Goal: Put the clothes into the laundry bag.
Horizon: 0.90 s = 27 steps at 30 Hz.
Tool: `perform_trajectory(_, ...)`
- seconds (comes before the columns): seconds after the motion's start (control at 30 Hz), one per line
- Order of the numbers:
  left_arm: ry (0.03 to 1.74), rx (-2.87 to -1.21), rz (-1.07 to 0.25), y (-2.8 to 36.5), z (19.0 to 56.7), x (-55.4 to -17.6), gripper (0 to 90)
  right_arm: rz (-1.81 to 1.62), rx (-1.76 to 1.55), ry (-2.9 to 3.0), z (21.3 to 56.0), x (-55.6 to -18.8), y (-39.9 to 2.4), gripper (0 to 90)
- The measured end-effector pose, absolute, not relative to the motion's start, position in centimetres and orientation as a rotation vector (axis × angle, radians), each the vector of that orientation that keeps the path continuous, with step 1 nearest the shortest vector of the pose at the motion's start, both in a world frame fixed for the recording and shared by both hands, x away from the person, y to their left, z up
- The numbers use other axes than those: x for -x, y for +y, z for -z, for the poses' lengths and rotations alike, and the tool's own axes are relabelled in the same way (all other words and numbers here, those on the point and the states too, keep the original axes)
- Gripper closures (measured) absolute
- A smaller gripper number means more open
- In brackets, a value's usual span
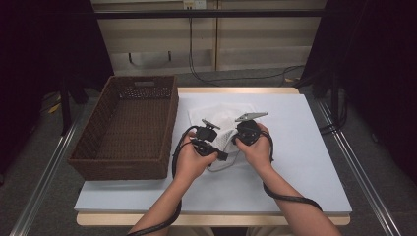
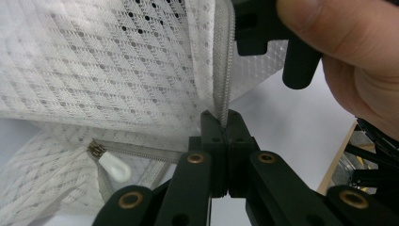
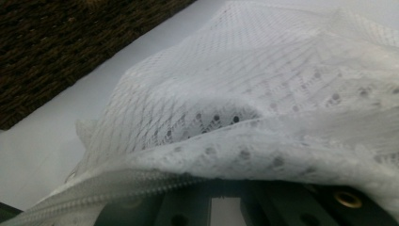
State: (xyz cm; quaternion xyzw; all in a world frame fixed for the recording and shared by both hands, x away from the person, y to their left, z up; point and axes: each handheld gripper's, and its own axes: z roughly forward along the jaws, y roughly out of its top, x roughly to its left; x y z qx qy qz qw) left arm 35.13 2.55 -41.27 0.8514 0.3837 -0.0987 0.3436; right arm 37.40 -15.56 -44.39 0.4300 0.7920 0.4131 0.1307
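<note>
The white mesh laundry bag carries a woven diamond pattern dotted with small holes; its zipper tape is pale grey, with a white teardrop pull. At its nine o'clock, the dark brown woven wicker basket. The desk looks pale bluish-white. The left claw is matt black with brass-coloured rivets.

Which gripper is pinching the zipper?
The left gripper: its jaws are shut on the zipper of the mesh bag. Mesh drapes over the right gripper.
</note>
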Motion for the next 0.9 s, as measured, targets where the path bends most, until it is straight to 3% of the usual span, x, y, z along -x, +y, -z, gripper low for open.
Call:
perform_trajectory(0.37,1.016,-2.212,0.272,2.2,41.7,-35.4,89.4,-1.191,-1.271,2.294,44.4,-37.3,-16.5,90.0)
perform_trajectory(0.9,0.995,-2.199,0.245,1.7,41.1,-34.7,89.3,-1.145,-1.25,2.354,44.8,-34.0,-18.5,90.0)
